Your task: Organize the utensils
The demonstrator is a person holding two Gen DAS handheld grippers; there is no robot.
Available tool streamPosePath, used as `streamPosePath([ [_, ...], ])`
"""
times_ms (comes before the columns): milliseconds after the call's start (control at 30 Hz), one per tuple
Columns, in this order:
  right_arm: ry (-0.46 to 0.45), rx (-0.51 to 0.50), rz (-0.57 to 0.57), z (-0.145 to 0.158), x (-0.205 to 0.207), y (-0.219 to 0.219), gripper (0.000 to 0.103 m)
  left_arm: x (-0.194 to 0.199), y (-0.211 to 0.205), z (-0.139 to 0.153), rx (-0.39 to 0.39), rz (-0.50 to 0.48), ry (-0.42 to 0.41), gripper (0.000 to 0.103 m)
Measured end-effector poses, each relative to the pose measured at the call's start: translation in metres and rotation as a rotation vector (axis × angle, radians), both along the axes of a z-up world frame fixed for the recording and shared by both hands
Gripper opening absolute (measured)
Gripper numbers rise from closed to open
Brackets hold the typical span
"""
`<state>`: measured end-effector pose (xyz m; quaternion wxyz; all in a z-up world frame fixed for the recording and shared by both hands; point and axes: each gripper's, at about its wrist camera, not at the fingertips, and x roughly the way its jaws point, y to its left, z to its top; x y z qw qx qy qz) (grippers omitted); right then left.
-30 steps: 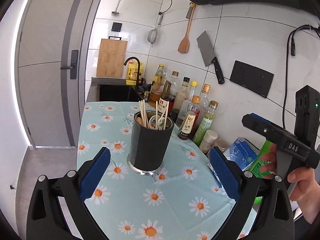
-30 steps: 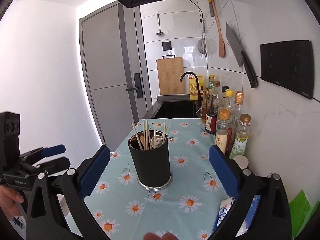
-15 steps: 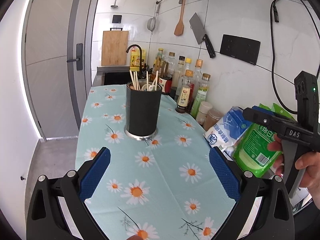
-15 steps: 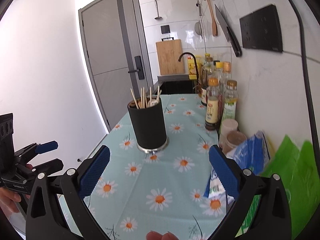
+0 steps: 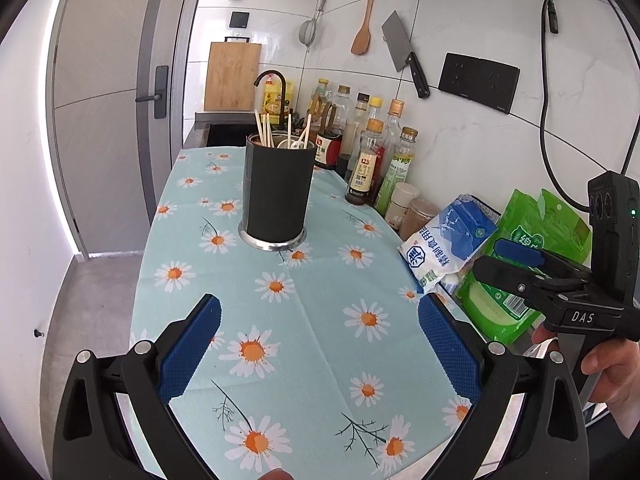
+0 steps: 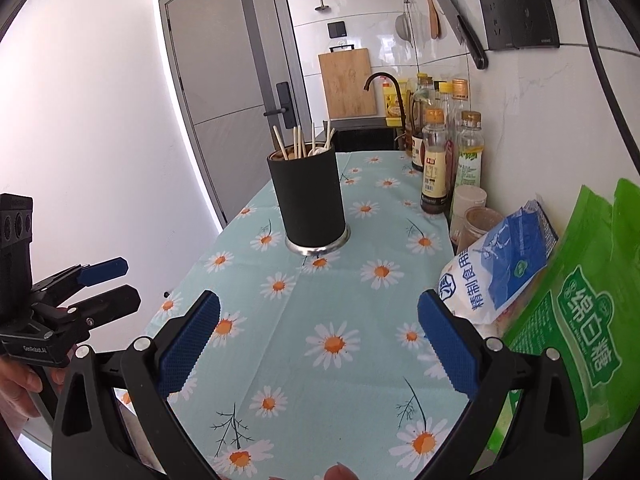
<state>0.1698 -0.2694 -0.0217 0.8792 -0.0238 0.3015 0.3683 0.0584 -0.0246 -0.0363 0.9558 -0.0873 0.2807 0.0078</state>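
Black utensil holder [image 5: 277, 192] with chopsticks [image 5: 265, 130] stands upright mid-table on the daisy cloth [image 5: 280, 320], left gripper [image 5: 319, 350] and right gripper [image 6: 318, 346] both spread wide, empty, well short of it; only the right wrist view shows the green bag's [image 6: 576, 320] label.
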Motion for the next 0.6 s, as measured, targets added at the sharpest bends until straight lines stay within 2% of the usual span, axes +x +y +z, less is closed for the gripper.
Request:
streamPosePath([
  [600, -0.014, -0.038, 0.008, -0.002, -0.011, 0.014, 0.098, -0.01, 0.005, -0.014, -0.021, -0.003, 0.011, 0.096],
])
